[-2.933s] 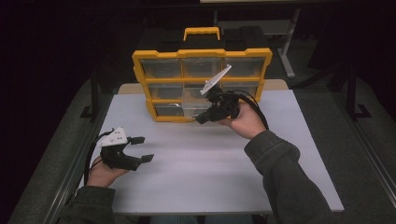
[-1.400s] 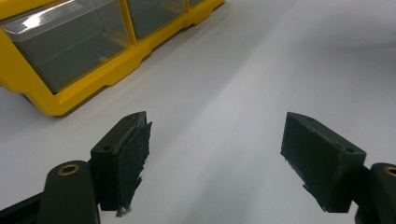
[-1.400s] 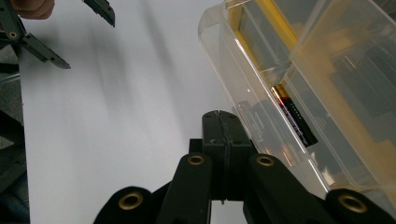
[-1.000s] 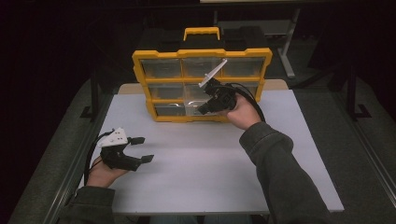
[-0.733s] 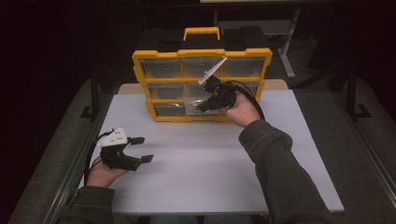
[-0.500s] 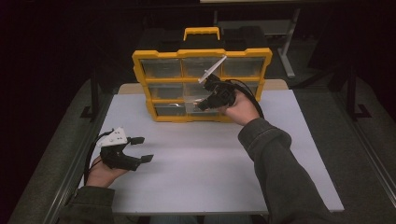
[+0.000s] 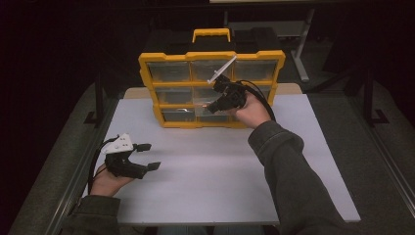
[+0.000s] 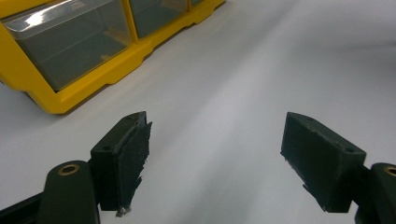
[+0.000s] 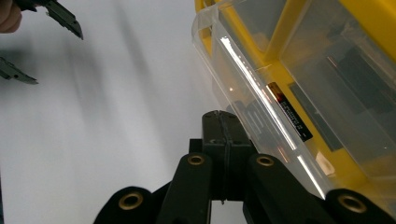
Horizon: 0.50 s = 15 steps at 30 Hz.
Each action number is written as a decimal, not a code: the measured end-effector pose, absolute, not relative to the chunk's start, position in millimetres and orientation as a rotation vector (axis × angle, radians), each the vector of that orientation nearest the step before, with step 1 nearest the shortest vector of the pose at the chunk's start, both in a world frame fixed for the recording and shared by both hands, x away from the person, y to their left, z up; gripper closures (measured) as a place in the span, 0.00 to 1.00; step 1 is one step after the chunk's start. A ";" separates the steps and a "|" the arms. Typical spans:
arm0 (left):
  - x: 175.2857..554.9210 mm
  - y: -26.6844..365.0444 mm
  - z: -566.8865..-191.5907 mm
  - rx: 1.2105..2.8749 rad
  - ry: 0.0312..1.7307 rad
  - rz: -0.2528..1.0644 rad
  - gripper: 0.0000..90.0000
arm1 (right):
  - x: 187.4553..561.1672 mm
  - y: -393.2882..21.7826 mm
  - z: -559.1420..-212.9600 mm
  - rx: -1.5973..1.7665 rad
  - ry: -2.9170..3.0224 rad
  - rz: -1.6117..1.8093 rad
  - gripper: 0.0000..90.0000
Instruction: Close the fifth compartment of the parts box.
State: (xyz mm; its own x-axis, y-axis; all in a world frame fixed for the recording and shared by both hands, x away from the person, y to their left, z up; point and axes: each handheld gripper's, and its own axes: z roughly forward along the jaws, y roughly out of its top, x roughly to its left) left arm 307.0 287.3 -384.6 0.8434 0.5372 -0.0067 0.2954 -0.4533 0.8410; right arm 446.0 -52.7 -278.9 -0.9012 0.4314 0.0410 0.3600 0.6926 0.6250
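A yellow organizer case (image 7: 210, 55) with clear bins stands upright at the back of the white table (image 7: 220, 171). My right gripper (image 7: 212, 104) is shut in front of its lower middle row. In the right gripper view the shut jaws (image 9: 219, 116) rest against the front wall of a clear bin (image 9: 243, 60) that sticks out of the case; I cannot tell whether a lip is pinched. My left gripper (image 7: 149, 156) lies low at the table's front left, open, with nothing between its pads (image 8: 123, 158).
The case's bottom corner (image 8: 116, 65) lies ahead and left of the left jaws. The left gripper (image 9: 51, 56) also shows far off in the right gripper view. Dark floor and metal frames surround the table; a grey bench stands behind the case.
The right hand has edged up and closer to the case front since the oldest frame; over the last second it barely shifts. The left hand and its gripper have not moved.
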 end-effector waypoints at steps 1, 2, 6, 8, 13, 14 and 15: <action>307.0 287.4 -384.6 2.072 0.609 0.324 0.26 | 446.6 -53.0 -278.6 0.658 2.786 0.991 0.99; 307.0 287.4 -384.5 2.073 0.608 0.324 0.26 | 447.3 -53.4 -278.3 0.660 2.783 0.994 0.99; 306.8 287.3 -384.4 2.071 0.610 0.324 0.26 | 450.2 -53.6 -277.7 0.665 2.777 0.990 0.99; 306.9 287.6 -384.4 2.071 0.609 0.322 0.26 | 451.4 -53.6 -276.9 0.674 2.774 0.989 0.99; 306.9 287.7 -384.4 2.070 0.609 0.321 0.26 | 454.6 -54.1 -277.0 0.680 2.767 0.987 0.99; 306.9 287.6 -384.5 2.070 0.609 0.320 0.26 | 455.0 -54.1 -277.0 0.680 2.765 0.984 0.99; 306.9 287.5 -384.6 2.070 0.610 0.320 0.26 | 455.6 -54.2 -277.2 0.682 2.763 0.975 0.99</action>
State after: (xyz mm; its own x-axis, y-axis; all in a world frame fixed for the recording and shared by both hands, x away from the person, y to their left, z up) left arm 306.9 287.5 -384.6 0.8431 0.5376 -0.0105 0.2976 -0.4504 0.8418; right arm 455.6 -54.2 -277.2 -0.8889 0.4575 0.0240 0.3713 0.6887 0.6228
